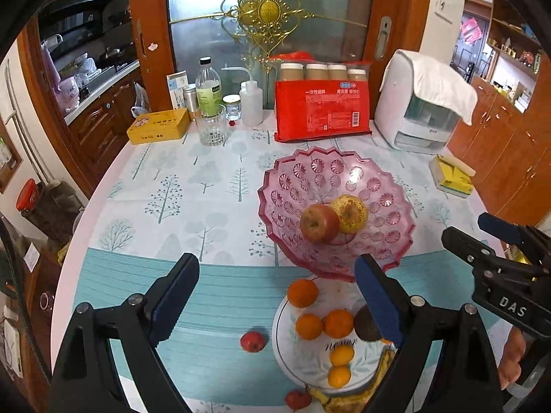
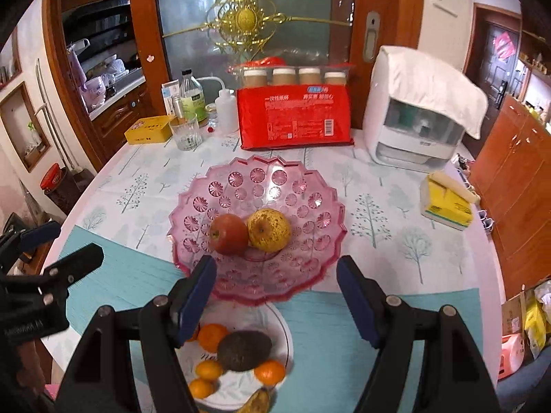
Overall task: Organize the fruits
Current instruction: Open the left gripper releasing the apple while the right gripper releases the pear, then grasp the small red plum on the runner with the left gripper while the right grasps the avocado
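A pink glass fruit bowl (image 1: pixel 385 186) (image 2: pixel 261 179) holds a red apple (image 1: pixel 319 223) (image 2: pixel 228 234) and a yellow pear (image 1: pixel 350 214) (image 2: pixel 269 230). In front of it a white plate (image 1: pixel 303 354) (image 2: pixel 237 383) carries several oranges (image 1: pixel 338 323) (image 2: pixel 212 336), a dark avocado (image 1: pixel 365 323) (image 2: pixel 243 350) and a banana (image 1: pixel 344 401) (image 2: pixel 256 402). Two small red fruits (image 1: pixel 253 341) lie on the cloth left of the plate. My left gripper (image 1: pixel 275 296) is open and empty above the plate. My right gripper (image 2: pixel 275 296) is open and empty over the bowl's near rim.
At the table's back stand a yellow tin (image 1: pixel 158 125), a glass (image 1: pixel 211 125), bottles (image 1: pixel 208 86), a red pack of cups (image 1: pixel 322 110) and a white appliance (image 1: pixel 420 103). A yellow tissue pack (image 1: pixel 451 175) lies at the right edge.
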`<state>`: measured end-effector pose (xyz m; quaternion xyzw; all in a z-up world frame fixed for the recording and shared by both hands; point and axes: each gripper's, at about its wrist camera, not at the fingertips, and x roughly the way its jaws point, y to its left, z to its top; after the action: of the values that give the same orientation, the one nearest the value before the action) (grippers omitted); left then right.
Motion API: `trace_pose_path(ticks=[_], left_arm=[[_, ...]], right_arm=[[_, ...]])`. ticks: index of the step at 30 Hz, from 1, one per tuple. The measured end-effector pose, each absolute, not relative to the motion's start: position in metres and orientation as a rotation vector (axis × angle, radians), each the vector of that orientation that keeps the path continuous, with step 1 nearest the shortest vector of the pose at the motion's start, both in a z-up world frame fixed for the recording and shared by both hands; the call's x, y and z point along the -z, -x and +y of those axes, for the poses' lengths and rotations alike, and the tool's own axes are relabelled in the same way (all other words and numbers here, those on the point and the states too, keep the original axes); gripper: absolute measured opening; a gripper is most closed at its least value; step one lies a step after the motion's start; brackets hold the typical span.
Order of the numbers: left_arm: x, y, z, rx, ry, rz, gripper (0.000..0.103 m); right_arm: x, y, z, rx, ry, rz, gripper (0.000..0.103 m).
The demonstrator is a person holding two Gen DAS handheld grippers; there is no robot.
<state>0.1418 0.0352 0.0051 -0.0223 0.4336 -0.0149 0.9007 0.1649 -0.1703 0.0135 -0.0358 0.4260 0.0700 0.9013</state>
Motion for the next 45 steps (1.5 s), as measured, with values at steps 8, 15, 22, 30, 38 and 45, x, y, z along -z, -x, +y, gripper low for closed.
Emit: trace_pose_path(ticks=[8,15,22,30,38,45], left_arm=[[-0.019,-0.109,0.051,0.056,0.019,0.86,0.091],[-0.005,-0.092,0.058,0.071,0.016,0.895,0.091],[0.029,-0.082,0.065,0.096,-0.018,0.943,0.091],[0.088,-0.088,0.078,0.088,0.021,1.044,0.091],[0.147,-0.101,0.093,0.033,0.101,1.133,0.091],[0.174,-0.118,0.089,0.017,0.122,1.167,0.091]], right_arm=[[-0.037,-0.113,-0.155,-0.091,0.096,0.8,0.073],[-0.035,-0.084,-0.139,-0.108,0.119,0.787,0.073],[-0.008,-0.076,-0.141,-0.134,0.07,0.849,0.073],[0.048,-0.081,-0.147,-0.134,0.004,0.97,0.073],[0.093,-0.101,-0.151,-0.134,-0.029,1.067,0.073],[0.116,-0.12,-0.158,-0.149,-0.045,1.117,0.073]])
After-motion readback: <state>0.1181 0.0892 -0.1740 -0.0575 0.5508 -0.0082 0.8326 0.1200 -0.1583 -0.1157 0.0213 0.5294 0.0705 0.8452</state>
